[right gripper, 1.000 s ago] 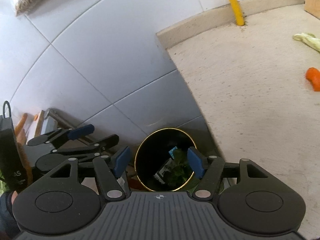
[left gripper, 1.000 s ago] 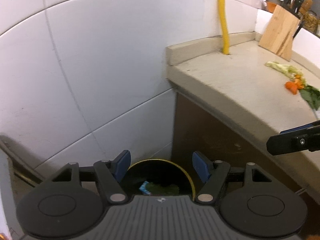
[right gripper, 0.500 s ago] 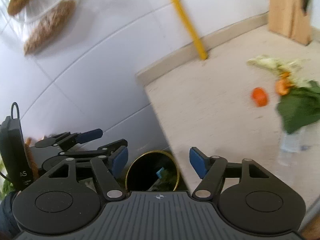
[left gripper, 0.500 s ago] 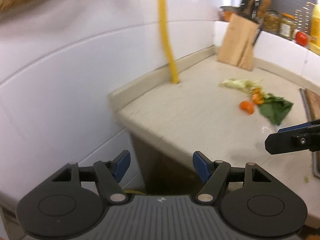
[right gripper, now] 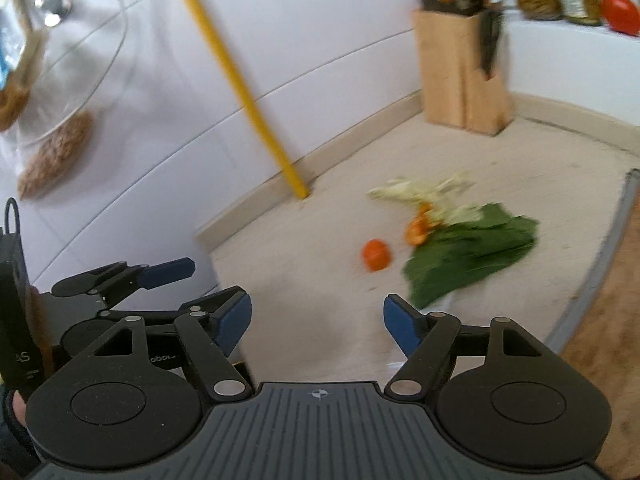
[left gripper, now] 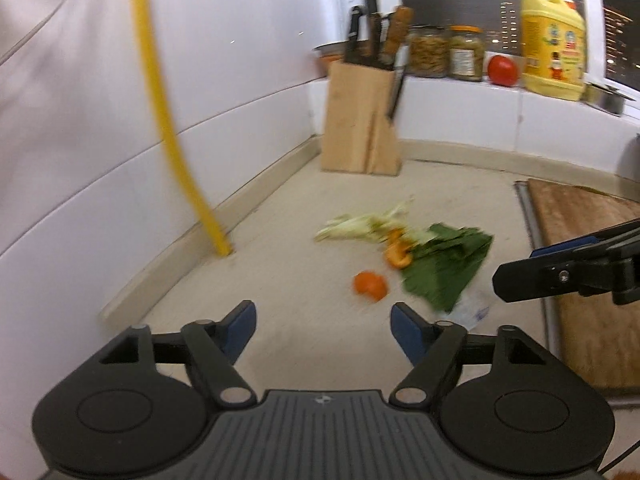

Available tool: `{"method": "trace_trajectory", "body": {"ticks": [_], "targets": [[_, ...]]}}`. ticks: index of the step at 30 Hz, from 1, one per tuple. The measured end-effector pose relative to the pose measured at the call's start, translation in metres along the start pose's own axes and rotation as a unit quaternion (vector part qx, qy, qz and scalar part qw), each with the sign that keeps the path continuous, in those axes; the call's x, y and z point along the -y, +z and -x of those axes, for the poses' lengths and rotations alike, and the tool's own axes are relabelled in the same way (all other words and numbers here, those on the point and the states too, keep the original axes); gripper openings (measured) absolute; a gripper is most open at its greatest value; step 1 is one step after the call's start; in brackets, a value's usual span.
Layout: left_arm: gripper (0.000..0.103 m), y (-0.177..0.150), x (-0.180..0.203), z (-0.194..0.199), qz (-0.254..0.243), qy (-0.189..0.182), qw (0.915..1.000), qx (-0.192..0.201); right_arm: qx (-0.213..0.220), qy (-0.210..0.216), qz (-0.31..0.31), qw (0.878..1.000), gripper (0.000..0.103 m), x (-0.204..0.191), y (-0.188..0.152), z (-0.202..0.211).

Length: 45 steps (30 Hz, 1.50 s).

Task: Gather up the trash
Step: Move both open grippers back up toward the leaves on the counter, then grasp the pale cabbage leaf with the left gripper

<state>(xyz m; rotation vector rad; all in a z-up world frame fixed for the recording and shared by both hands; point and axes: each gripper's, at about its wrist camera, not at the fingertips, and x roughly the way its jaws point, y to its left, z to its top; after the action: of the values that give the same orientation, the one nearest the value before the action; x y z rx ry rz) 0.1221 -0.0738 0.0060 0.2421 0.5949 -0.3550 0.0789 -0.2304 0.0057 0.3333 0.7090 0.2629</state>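
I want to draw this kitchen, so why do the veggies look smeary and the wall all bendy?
Left wrist view: the green leaf and orange piece are smeared by motion blur; the yellow pipe bows from the fisheye lens. Right wrist view: the same smear on the scraps, and the wall lines curve.

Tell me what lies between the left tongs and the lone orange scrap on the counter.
Only bare counter. In the left wrist view, the left tongs, jaws opening with nothing between them, face the orange scrap across an empty stretch.
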Motion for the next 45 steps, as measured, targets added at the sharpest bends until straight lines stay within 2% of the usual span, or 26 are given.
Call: {"method": "trace_trajectory", "body": {"ticks": [8,19,27,31,34,39,45], "targets": [[0.07,0.022,0.03,-0.02,-0.031,-0.022,0.9993,0.005,0.016,-0.028,-0.015,0.999,0.08,0.034,0.006,0.011],[0.071,0.038,0.036,-0.049,-0.037,-0.035,0.9987,-0.005,0.023,-0.061,-0.006,0.998,0.085,0.062,0.025,0.003],[0.072,0.061,0.023,-0.089,0.005,-0.064,0.9976,-0.026,0.019,-0.104,0.005,0.994,0.085,0.083,0.038,-0.012],[0.072,0.077,0.018,-0.122,0.045,-0.093,0.9934,-0.051,0.01,-0.109,0.0,0.994,0.086,0.092,0.042,-0.022],[0.071,0.084,0.013,-0.144,0.065,-0.094,0.9912,-0.067,0.002,-0.112,-0.004,0.994,0.086,0.1,0.045,-0.03],[0.069,0.08,0.001,-0.155,0.088,-0.113,0.9864,-0.081,-0.005,-0.115,0.011,0.993,0.086,0.106,0.053,-0.041],[0.068,0.055,0.004,-0.156,0.046,-0.124,0.9852,-0.109,-0.008,-0.121,0.026,0.992,0.086,0.113,0.059,-0.051]]}}
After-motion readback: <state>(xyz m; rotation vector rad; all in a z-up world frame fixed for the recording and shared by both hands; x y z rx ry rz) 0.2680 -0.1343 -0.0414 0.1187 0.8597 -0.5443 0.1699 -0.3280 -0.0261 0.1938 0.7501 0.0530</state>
